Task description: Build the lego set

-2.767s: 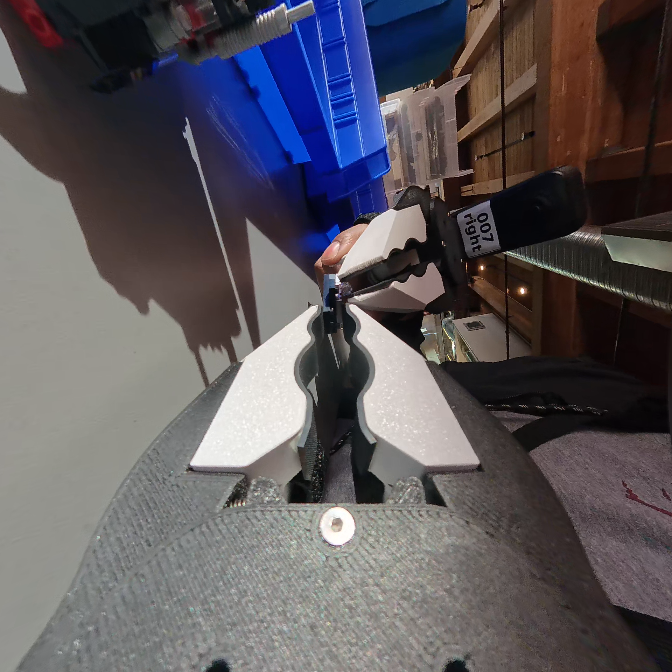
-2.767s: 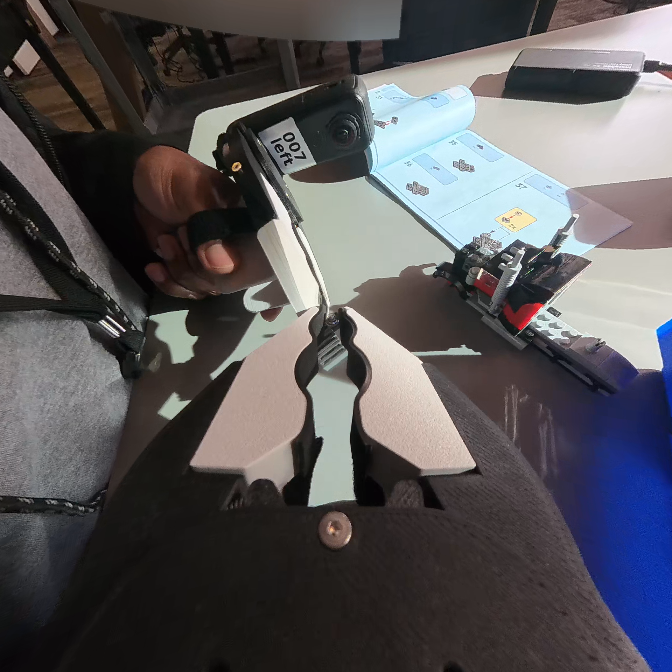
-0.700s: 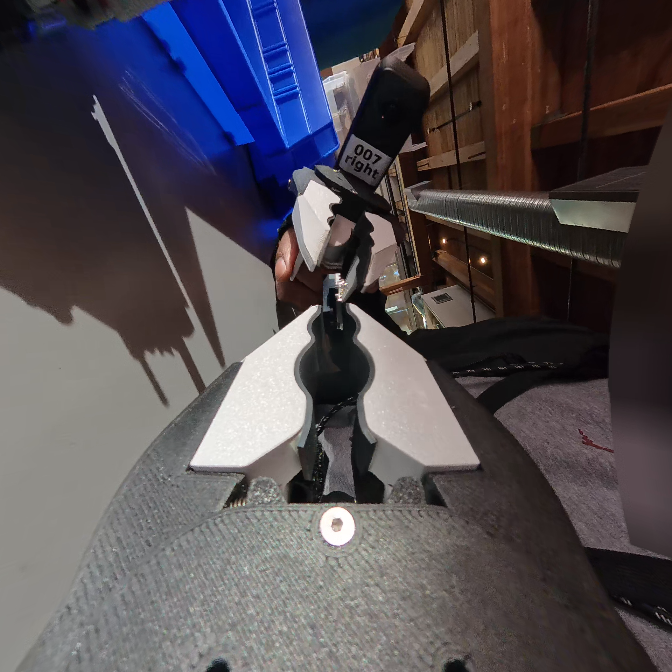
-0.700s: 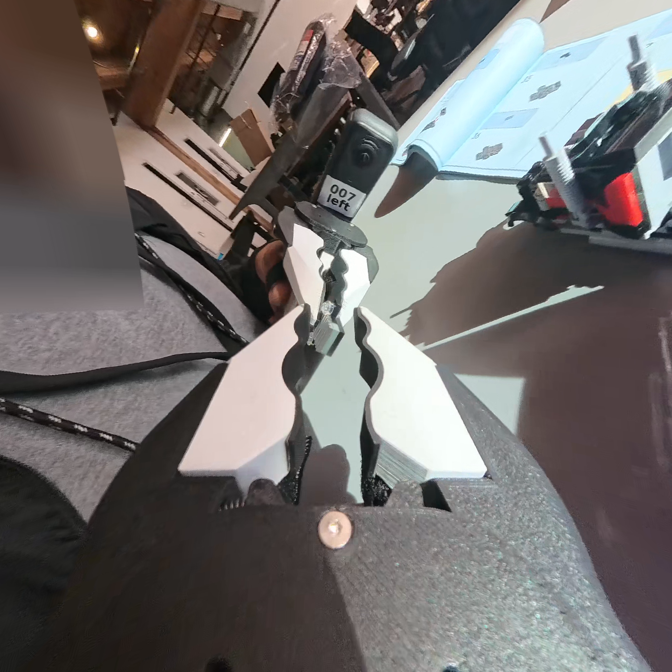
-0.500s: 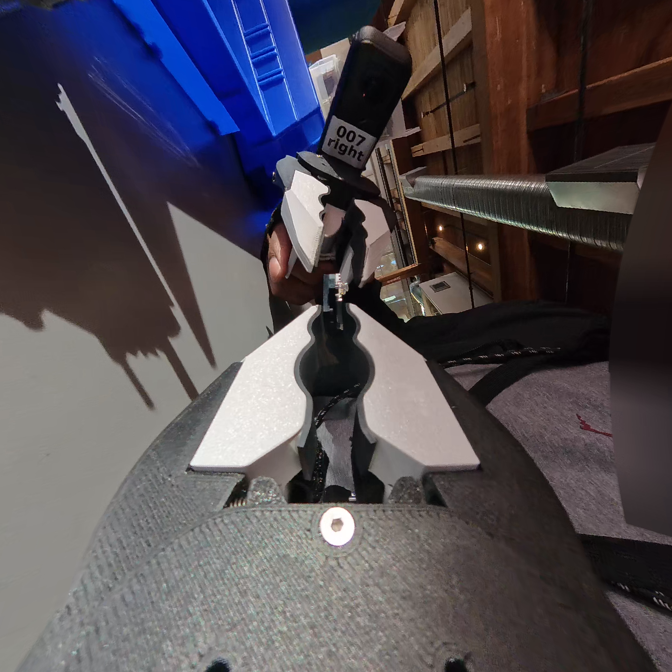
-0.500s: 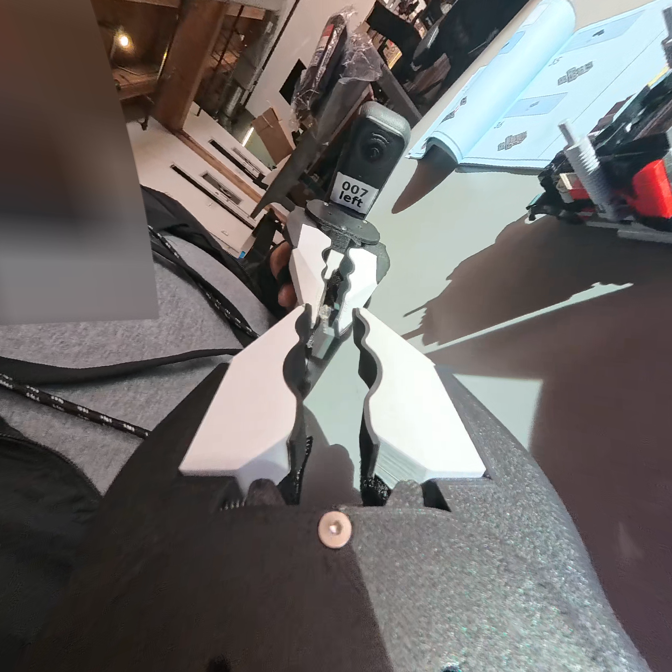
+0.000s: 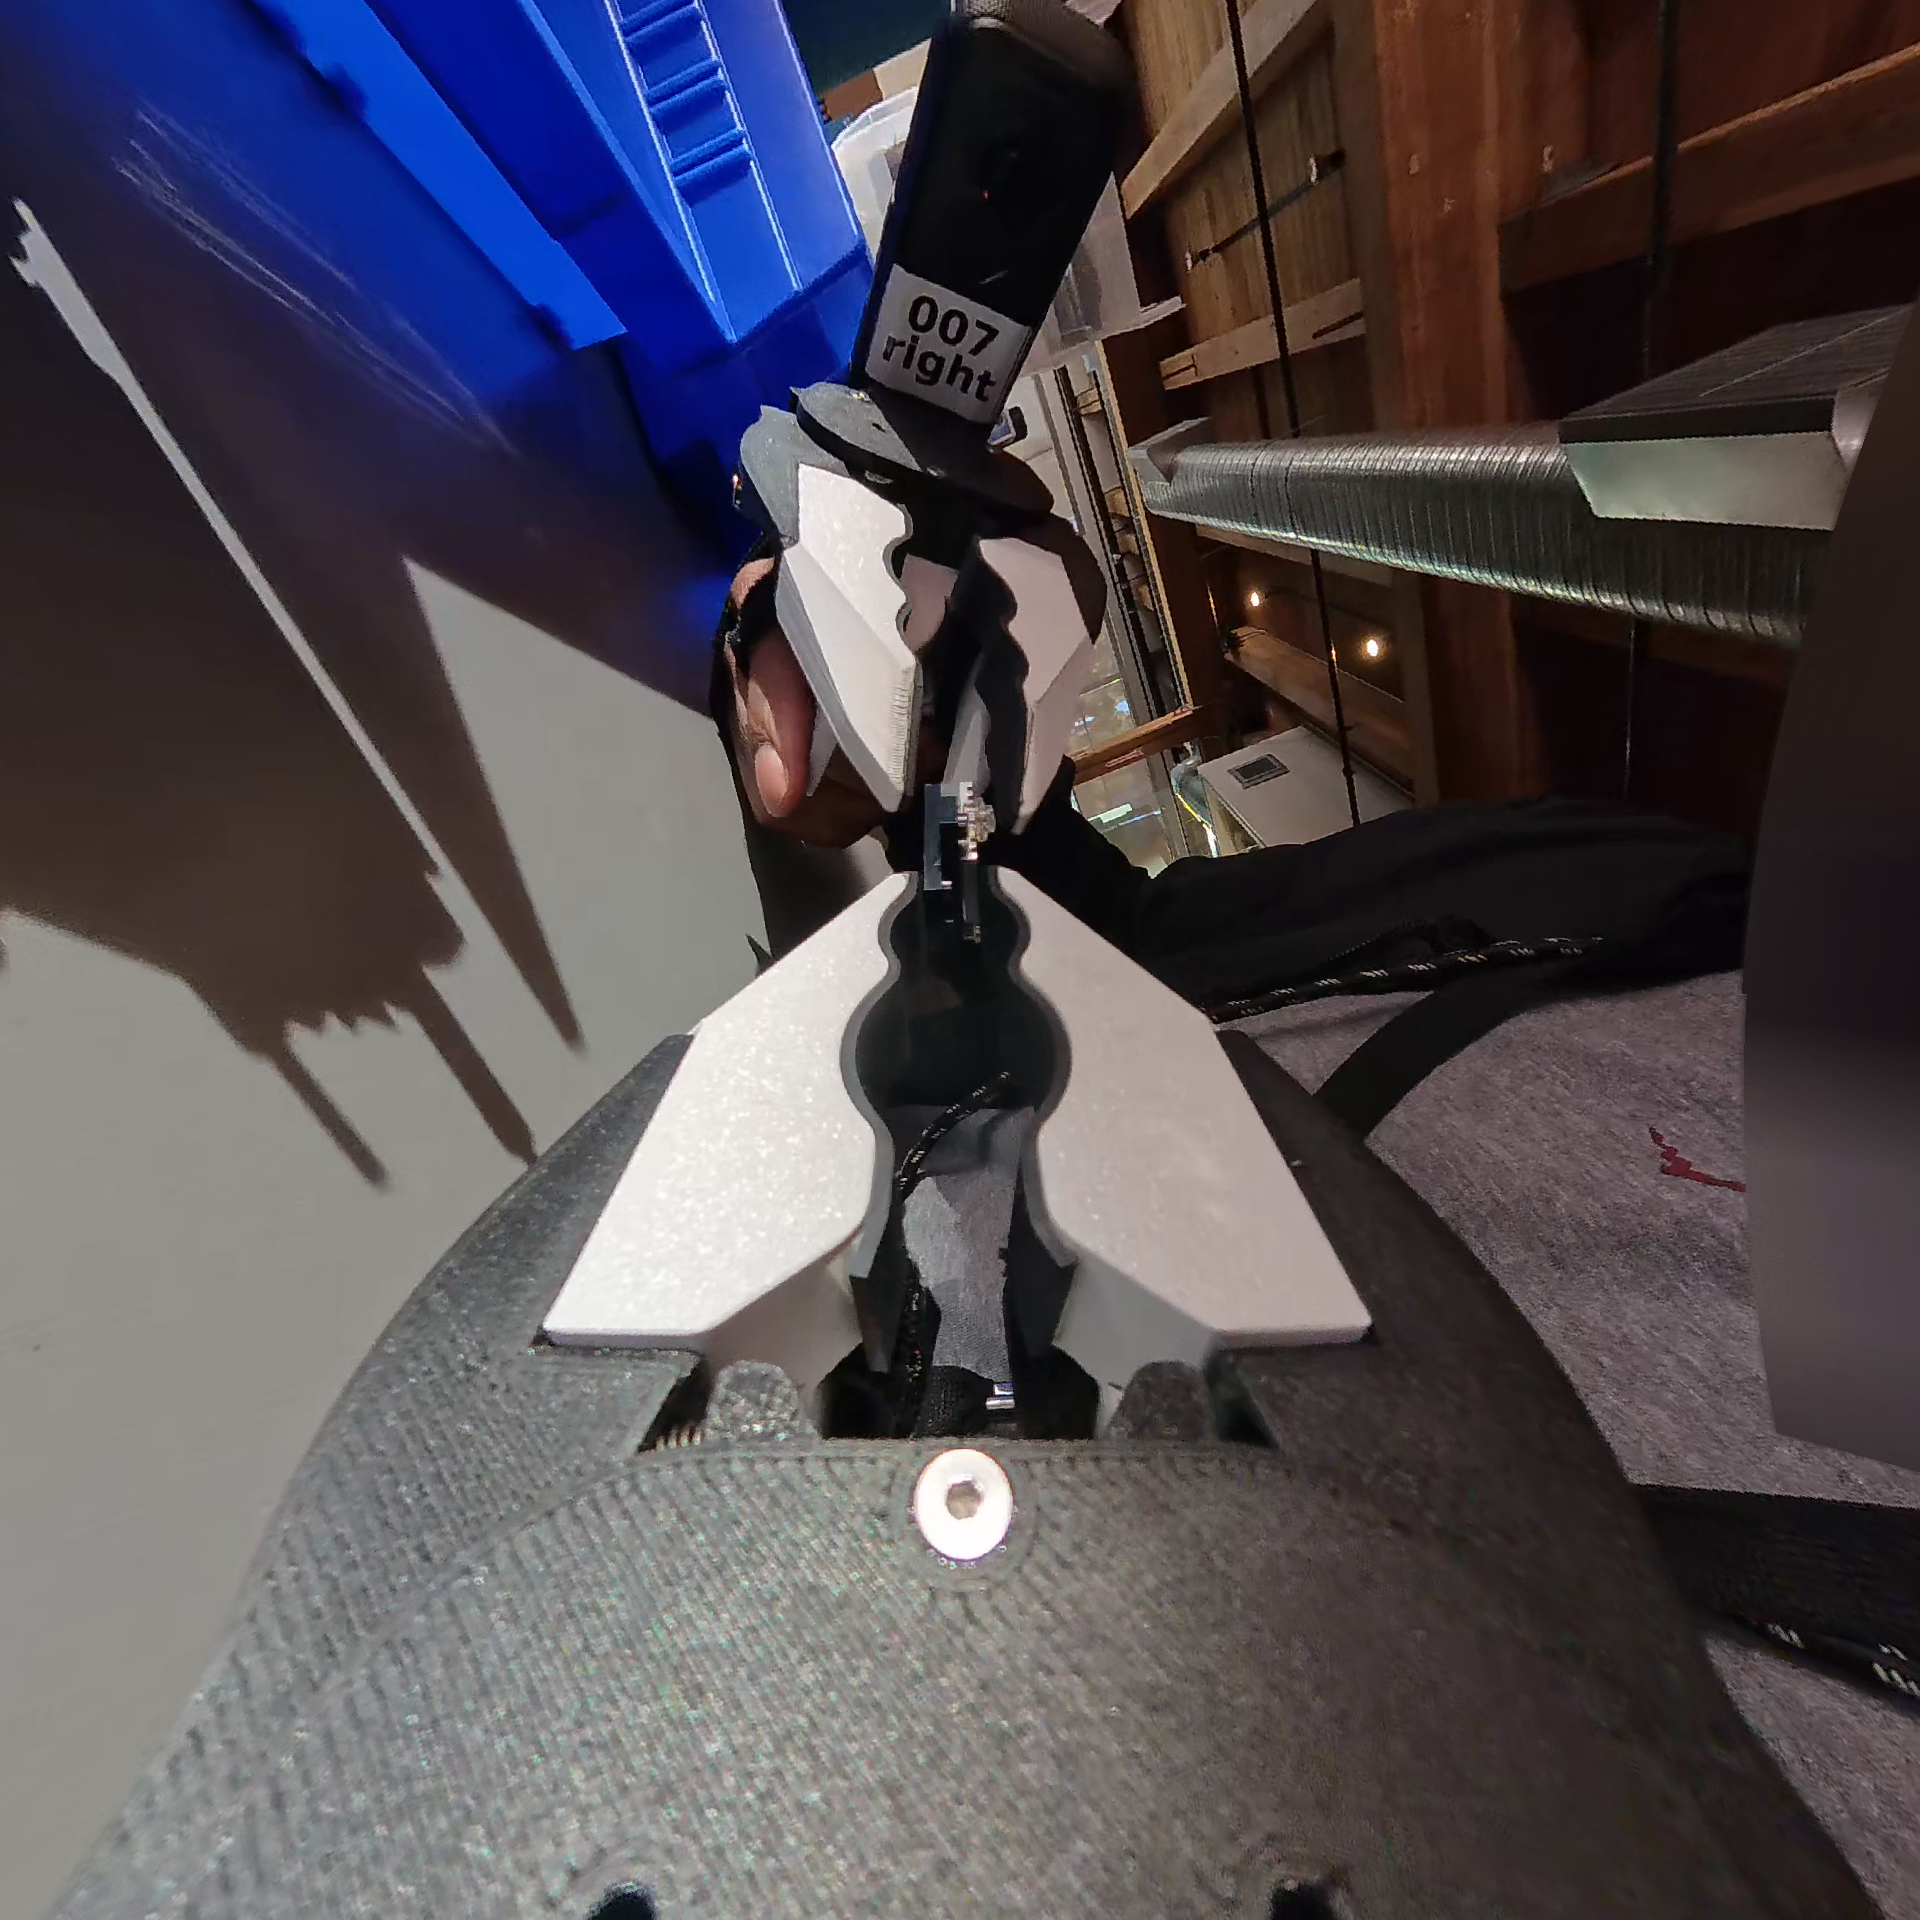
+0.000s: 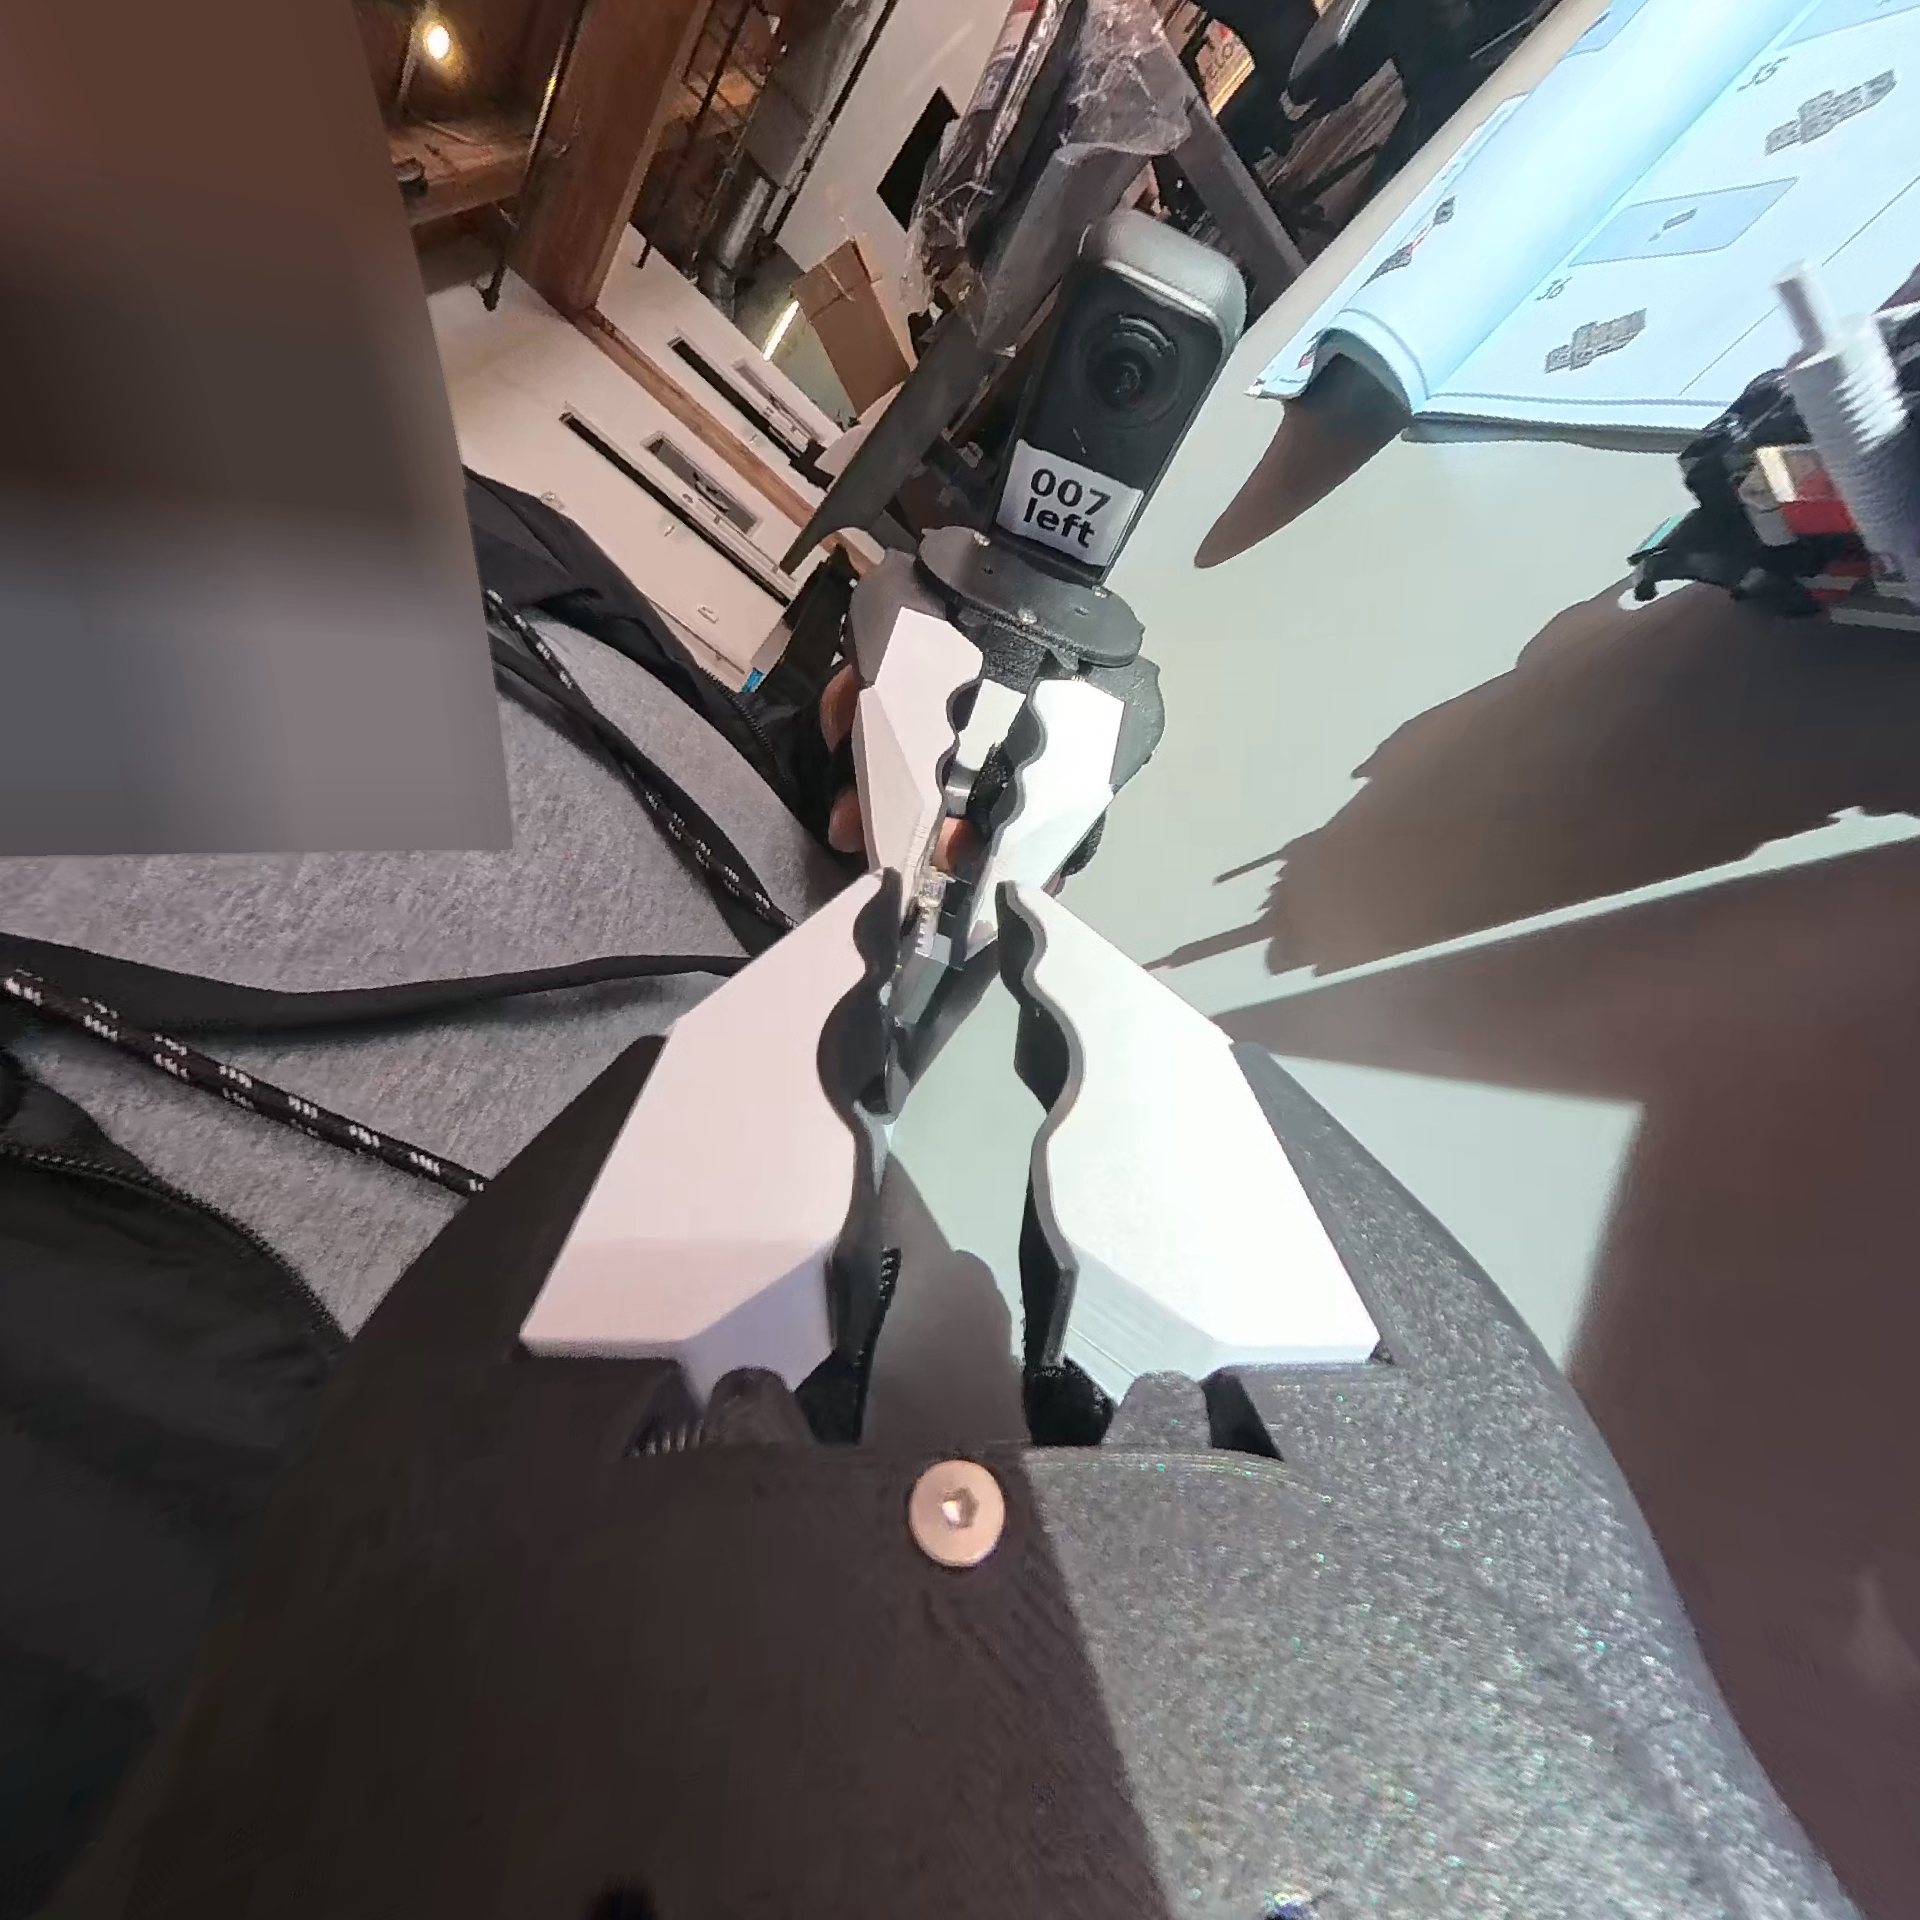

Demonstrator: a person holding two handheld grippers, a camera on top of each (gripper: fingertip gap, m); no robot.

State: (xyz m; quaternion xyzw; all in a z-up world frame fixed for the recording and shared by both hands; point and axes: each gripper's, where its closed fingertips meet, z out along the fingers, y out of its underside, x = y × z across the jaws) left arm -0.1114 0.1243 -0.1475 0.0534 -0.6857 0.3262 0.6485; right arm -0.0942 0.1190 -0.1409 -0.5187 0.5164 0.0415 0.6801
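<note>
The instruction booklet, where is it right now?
In the right wrist view, the open booklet lies on the table at upper right, just behind the partly built lego model.

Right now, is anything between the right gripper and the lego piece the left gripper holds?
Nothing visible. The right gripper has its jaws open around the lego piece, pinched mid-air by the left gripper.
</note>
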